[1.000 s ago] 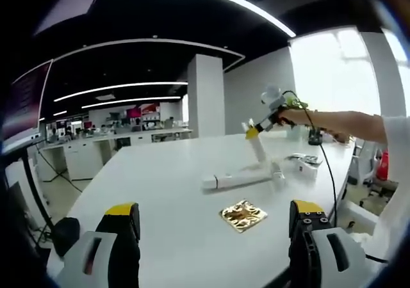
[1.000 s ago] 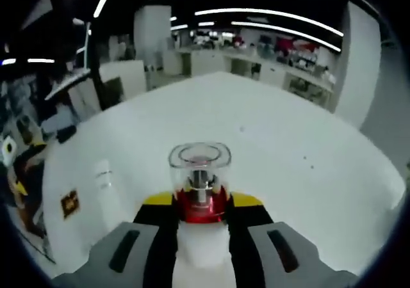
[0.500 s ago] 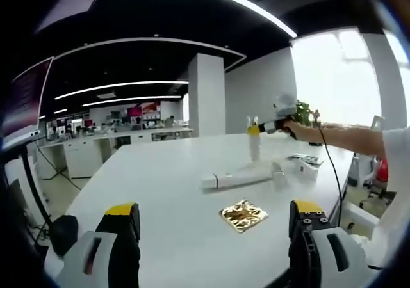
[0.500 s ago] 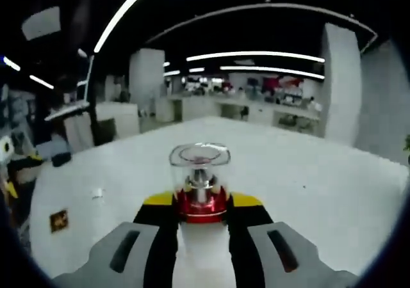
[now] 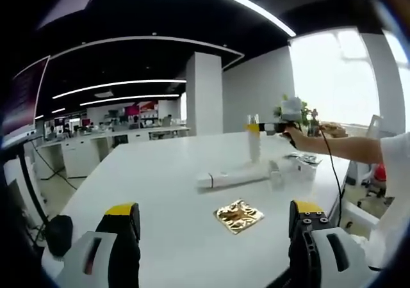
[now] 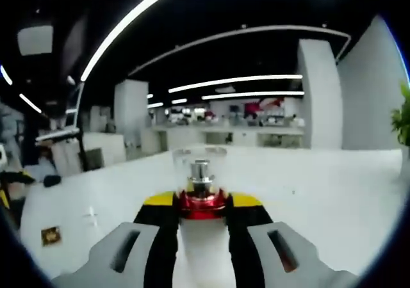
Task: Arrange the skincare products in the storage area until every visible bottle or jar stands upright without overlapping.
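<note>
My left gripper [image 5: 214, 249] hovers low over the near edge of the white desk [image 5: 154, 192], jaws spread wide with nothing between them. Ahead of it on the desk lies a crumpled gold foil piece [image 5: 238, 215], and beyond that a long white tube [image 5: 232, 178] lies on its side, well apart from my left jaws. Just right of the tube's far end stands a small clear bottle [image 5: 275, 173]; I cannot tell what kind it is. Further right some small items [image 5: 304, 163] lie flat near the desk's edge, too blurred to name.

Behind the tube, my right gripper [image 5: 256, 128] holds the pump bottle [image 5: 254, 141] upright, its base at or just above the desk; I cannot tell whether it touches. In the right gripper view, my right jaws [image 6: 202, 201] are pinching that white pump bottle [image 6: 202, 243] at the neck, just under its red collar [image 6: 202, 203] and clear cap [image 6: 200, 168], with the desk [image 6: 307, 198] stretching out level beyond.

I judge the step in hand to be setting this bottle upright. The next move calls for lowering it until the base sits flat, then easing the right jaws apart without tipping it, since a tall narrow bottle held high could topple. The lying tube still needs standing up; my free left jaws are placed to reach for it.
</note>
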The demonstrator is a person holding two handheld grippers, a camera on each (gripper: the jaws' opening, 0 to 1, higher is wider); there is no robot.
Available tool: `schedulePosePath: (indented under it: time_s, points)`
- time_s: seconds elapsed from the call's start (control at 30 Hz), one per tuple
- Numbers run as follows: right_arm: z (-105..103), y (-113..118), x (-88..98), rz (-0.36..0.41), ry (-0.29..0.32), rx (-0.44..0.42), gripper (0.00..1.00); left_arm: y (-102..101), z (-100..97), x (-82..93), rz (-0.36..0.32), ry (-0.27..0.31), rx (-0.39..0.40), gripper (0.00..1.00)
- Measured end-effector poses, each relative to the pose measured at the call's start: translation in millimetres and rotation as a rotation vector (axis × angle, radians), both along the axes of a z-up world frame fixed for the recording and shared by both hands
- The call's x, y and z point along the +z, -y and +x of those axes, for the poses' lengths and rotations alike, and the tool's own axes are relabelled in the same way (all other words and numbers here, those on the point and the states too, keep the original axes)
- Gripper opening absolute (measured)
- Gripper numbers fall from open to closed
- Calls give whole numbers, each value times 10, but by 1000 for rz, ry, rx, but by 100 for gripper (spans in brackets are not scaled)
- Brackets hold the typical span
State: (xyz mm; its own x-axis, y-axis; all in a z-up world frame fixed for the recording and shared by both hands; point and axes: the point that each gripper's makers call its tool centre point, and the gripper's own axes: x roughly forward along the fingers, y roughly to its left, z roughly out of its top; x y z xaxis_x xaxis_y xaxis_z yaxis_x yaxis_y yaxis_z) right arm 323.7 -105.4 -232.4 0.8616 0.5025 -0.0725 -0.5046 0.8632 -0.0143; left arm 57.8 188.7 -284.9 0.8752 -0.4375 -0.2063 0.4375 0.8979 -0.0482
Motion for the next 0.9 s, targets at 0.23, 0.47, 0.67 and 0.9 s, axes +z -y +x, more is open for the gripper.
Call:
schedulePosePath:
  time_s: [0.23, 0.47, 0.67, 0.9]
  points:
    - [-40, 19, -11, 27, 27, 0, 27, 16, -11, 19, 3, 7, -5, 99]
    - [-68, 35, -8, 52, 73, -15, 28, 6, 8, -25, -1, -3, -4, 99]
    - [-34, -6, -6, 20, 98, -25, 32, 36, 15, -41, -1, -7, -14, 99]
    - [-9, -56, -189, 27, 29, -18, 39, 56, 25, -66, 2, -15, -18, 99]
